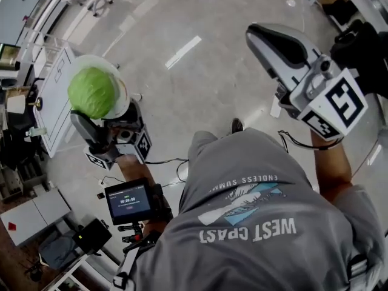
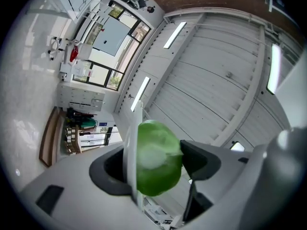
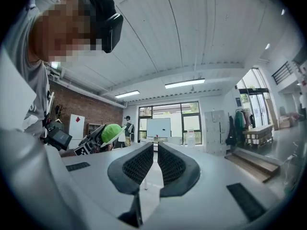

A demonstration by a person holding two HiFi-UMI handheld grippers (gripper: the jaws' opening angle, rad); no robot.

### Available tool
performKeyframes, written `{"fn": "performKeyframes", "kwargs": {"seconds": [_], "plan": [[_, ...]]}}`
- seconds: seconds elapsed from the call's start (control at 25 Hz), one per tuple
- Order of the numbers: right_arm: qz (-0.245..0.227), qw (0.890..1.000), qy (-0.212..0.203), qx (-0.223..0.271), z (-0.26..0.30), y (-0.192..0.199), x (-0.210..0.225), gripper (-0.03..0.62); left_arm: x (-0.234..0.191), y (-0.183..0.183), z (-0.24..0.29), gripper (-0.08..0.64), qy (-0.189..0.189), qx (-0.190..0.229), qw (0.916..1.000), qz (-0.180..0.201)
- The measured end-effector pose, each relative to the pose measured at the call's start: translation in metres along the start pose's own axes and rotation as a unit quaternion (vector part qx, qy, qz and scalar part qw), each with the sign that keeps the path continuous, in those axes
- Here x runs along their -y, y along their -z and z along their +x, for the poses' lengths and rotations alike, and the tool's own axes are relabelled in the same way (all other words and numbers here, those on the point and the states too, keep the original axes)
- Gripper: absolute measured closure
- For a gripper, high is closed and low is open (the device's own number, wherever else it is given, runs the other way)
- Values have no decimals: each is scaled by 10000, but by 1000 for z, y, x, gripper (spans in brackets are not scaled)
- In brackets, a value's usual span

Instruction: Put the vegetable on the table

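Note:
A round green cabbage (image 1: 92, 93) rests against a white plate (image 1: 123, 97), both raised high over the floor at the left of the head view. My left gripper (image 1: 100, 111) points upward and is shut on them. In the left gripper view the plate (image 2: 129, 147) stands edge-on against one jaw and the cabbage (image 2: 158, 159) presses against the other. My right gripper (image 1: 257, 35) is lifted at the upper right, shut and holding nothing. In the right gripper view its jaws (image 3: 153, 147) stand almost together, and the cabbage (image 3: 111, 132) shows small at the left.
A white cabinet (image 1: 54, 102) stands on the floor at the left. A small screen (image 1: 128, 202) is mounted by the person's left forearm. The person's grey shirt (image 1: 260, 223) fills the lower right. Another person (image 3: 127, 126) stands far off by the windows.

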State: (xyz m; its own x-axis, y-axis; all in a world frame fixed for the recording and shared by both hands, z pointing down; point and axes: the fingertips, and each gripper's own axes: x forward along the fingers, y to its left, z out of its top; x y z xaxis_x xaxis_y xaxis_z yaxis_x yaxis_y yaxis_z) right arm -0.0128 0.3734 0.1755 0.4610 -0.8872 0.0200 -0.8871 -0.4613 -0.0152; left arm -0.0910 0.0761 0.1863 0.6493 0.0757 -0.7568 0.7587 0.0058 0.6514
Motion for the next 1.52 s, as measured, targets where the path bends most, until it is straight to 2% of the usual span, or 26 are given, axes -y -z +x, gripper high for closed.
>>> {"fn": "performKeyframes", "kwargs": {"seconds": [0.12, 0.32, 0.4, 0.6, 0.84, 0.96, 1.08, 1.16, 1.36, 1.52], "plan": [[90, 9999, -71, 43, -4, -18, 32, 580, 1, 17, 27, 242, -34, 17, 9999, 111], [153, 9996, -238, -4, 5, -18, 46, 580, 4, 17, 34, 242, -68, 80, 9996, 259], [160, 9996, -235, 59, 21, -18, 54, 580, -7, 6, 39, 242, -87, 51, 9995, 302], [158, 9992, -348, 106, 116, -14, 82, 580, -59, -61, 68, 242, -58, 164, 9993, 327], [69, 9986, -424, 315, 174, -21, 106, 580, -82, -100, 94, 242, -10, 131, 9985, 539], [168, 9982, -551, 175, 182, -22, 113, 580, -80, -104, 101, 242, -90, 188, 9978, 626], [183, 9977, -631, 173, 175, -41, 134, 580, -65, -91, 122, 242, -46, 204, 9965, 803], [199, 9961, -844, 174, 198, -40, 149, 580, -71, -101, 128, 242, -55, 358, 9942, 1014], [188, 9882, -1516, 83, 306, -11, 193, 580, -133, -156, 137, 242, -165, 888, 9847, 1490], [62, 9798, -1992, 144, 383, -14, 228, 580, -166, -191, 158, 242, -171, 1163, 9738, 1947]]}}
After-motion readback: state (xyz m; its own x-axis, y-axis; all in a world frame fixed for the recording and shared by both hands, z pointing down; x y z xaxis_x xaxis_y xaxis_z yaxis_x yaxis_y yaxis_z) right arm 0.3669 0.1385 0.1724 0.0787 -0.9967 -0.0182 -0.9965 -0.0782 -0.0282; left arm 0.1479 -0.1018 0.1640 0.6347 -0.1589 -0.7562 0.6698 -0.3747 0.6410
